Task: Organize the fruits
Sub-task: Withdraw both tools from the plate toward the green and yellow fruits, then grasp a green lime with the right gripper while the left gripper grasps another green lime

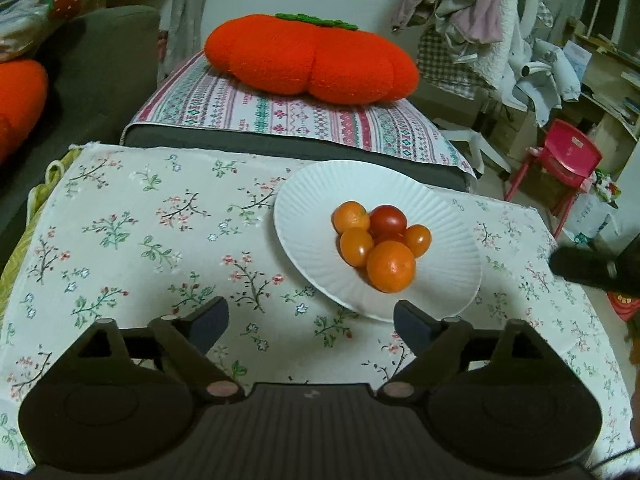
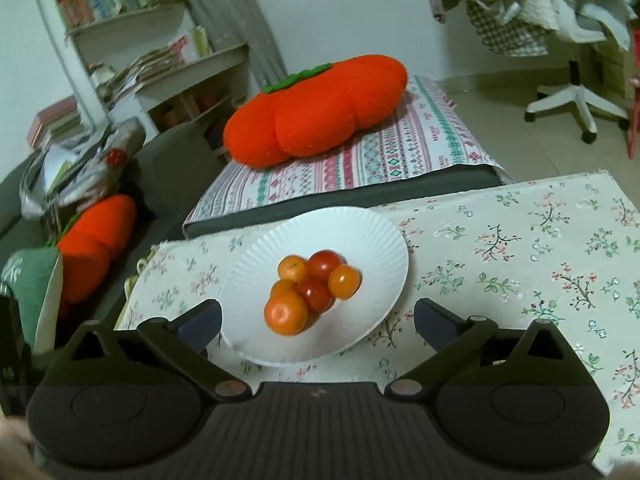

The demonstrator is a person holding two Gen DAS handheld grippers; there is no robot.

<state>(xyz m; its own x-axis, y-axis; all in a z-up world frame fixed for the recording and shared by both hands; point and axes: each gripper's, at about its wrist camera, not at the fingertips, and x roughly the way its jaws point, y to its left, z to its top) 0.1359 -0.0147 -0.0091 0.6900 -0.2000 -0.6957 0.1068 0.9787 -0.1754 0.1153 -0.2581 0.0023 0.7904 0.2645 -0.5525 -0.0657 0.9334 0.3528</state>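
- On the floral tablecloth (image 1: 132, 236) (image 2: 540, 248), a white fluted paper plate (image 1: 316, 200) (image 2: 360, 228) sits toward the far edge, holding all the fruit in one tight cluster.
- Cluster contents, left wrist view: a large orange mandarin (image 1: 391, 266) nearest the camera, a smaller mandarin (image 1: 351, 216) at the far left, a red cherry tomato (image 1: 387, 219) at the far side, and two orange cherry tomatoes — one on the left (image 1: 355, 246), one on the right (image 1: 417, 240).
- Right wrist view shows the same pile: large mandarin (image 2: 285, 312) nearest, small mandarin (image 2: 293, 268) far left, red tomato (image 2: 324, 264) far, orange tomato (image 2: 343, 281) right, plus a second red tomato (image 2: 315, 294) in the middle. Pieces touch each other.
- Left gripper (image 1: 310, 318): jaws spread wide, nothing between them; it hangs above the cloth just near of the plate, the right fingertip over the plate's near rim.
- Right gripper (image 2: 318, 320): jaws also wide apart and empty — the plate's near part lies between the fingertips in view.
- Beyond the table: a grey bench with a patterned runner (image 1: 288, 116) (image 2: 360, 164), bearing an orange persimmon-shaped cushion (image 1: 312, 62) (image 2: 316, 108).
- A second orange cushion (image 1: 20, 100) (image 2: 96, 240) lies at far left on a sofa.
- A red child's chair (image 1: 560, 168) stands at the right in the left wrist view.
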